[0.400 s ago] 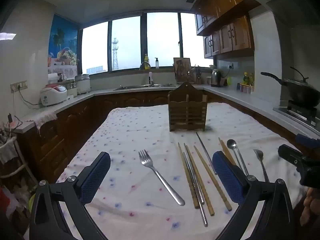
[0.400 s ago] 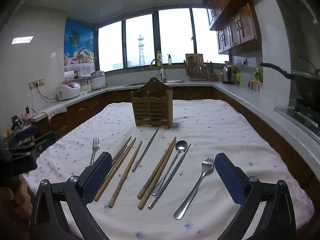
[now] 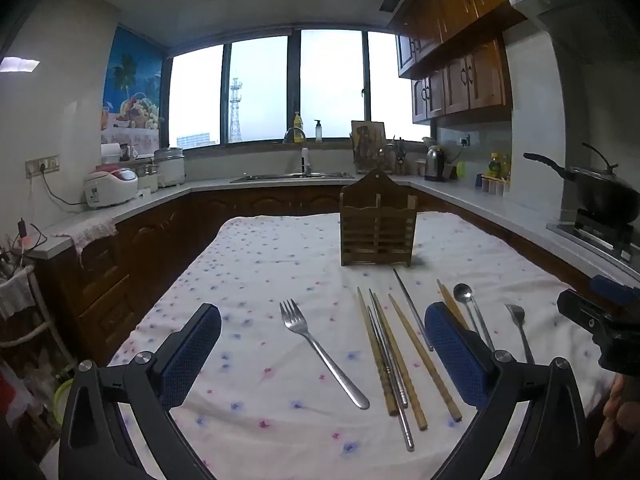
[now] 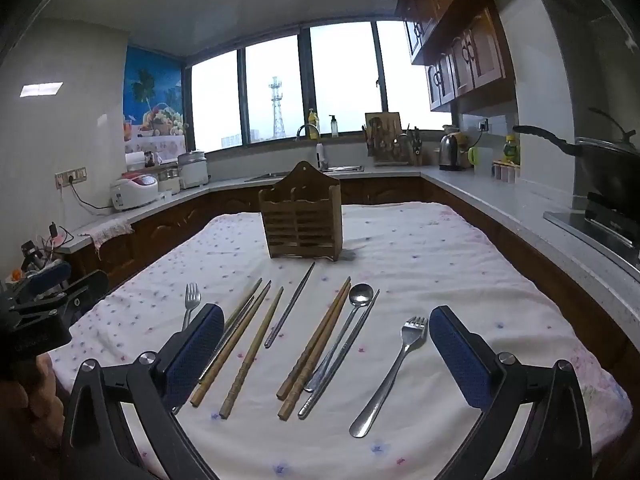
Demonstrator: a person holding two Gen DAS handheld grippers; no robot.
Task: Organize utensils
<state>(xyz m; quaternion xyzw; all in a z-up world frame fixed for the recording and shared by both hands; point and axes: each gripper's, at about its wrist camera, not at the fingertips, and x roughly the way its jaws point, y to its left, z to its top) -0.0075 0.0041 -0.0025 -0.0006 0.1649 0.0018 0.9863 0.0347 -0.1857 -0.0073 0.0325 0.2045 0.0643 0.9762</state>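
Note:
A wooden slatted utensil holder (image 3: 377, 224) (image 4: 303, 216) stands upright mid-table on the flowered cloth (image 3: 256, 264). In front of it lie a fork (image 3: 320, 350) (image 4: 191, 302), wooden chopsticks (image 3: 404, 364) (image 4: 252, 354), metal chopsticks (image 3: 390, 364) (image 4: 291, 308), a spoon (image 3: 464, 294) (image 4: 352, 320) and a second fork (image 4: 394, 368) (image 3: 518, 320). My left gripper (image 3: 322, 354) hovers open above the left fork and the chopsticks. My right gripper (image 4: 326, 354) hovers open above the right chopsticks, spoon and fork. Neither holds anything.
Kitchen counters ring the table: a rice cooker (image 3: 110, 188) at left, a sink (image 3: 292, 176) under the window, a kettle (image 3: 435, 164) and a wok on the stove (image 3: 600, 192) at right. The other gripper shows at each view's edge (image 3: 600, 320) (image 4: 40, 312).
Both views have shifted only slightly; the right wrist view sits a little lower and nearer the utensils. No utensil has moved and both grippers remain open.

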